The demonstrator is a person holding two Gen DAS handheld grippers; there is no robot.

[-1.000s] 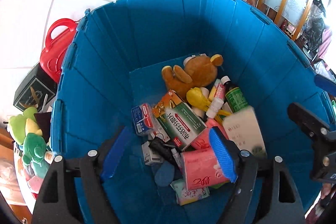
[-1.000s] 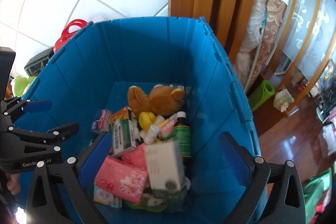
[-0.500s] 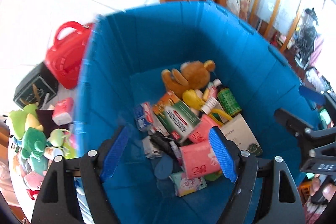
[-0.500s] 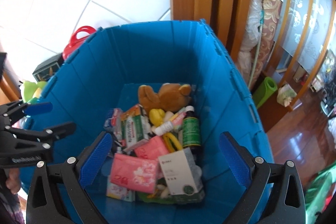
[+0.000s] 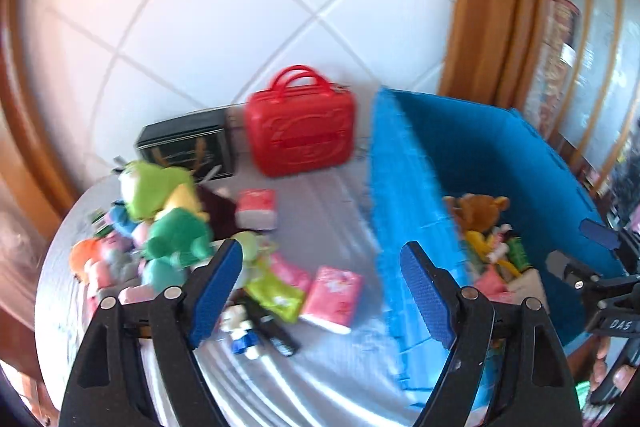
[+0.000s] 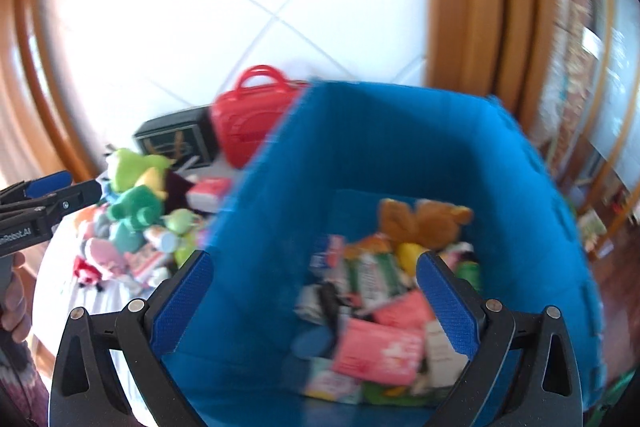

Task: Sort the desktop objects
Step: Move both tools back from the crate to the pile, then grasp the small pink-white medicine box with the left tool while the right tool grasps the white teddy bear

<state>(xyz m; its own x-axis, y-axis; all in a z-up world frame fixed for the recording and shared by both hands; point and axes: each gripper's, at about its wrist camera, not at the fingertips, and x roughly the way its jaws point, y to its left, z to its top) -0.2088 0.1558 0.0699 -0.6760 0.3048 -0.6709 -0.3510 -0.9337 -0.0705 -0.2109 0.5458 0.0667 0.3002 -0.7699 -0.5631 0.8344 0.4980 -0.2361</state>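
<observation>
My left gripper (image 5: 320,255) hangs over the grey table (image 5: 328,203), its jaws opening with nothing between them. Below it lie a pink tissue packet (image 5: 332,297), a green packet (image 5: 276,297) and a heap of plush toys (image 5: 168,219). The blue bin (image 5: 400,187) stands just right of it. My right gripper (image 6: 314,263) is open and empty above the bin's (image 6: 380,131) left wall. Inside the bin lie a brown teddy (image 6: 420,219), boxes and a pink packet (image 6: 376,351).
A red carry case (image 5: 300,131) and a black box (image 5: 184,143) stand at the back of the table against a white tiled wall. Wooden door frames rise on both sides. A hand (image 6: 16,299) holds the left gripper's handle.
Both views have swung left, away from the bin's inside. The left gripper now sits over the table by the toy heap. The right gripper has shifted to the bin's left wall.
</observation>
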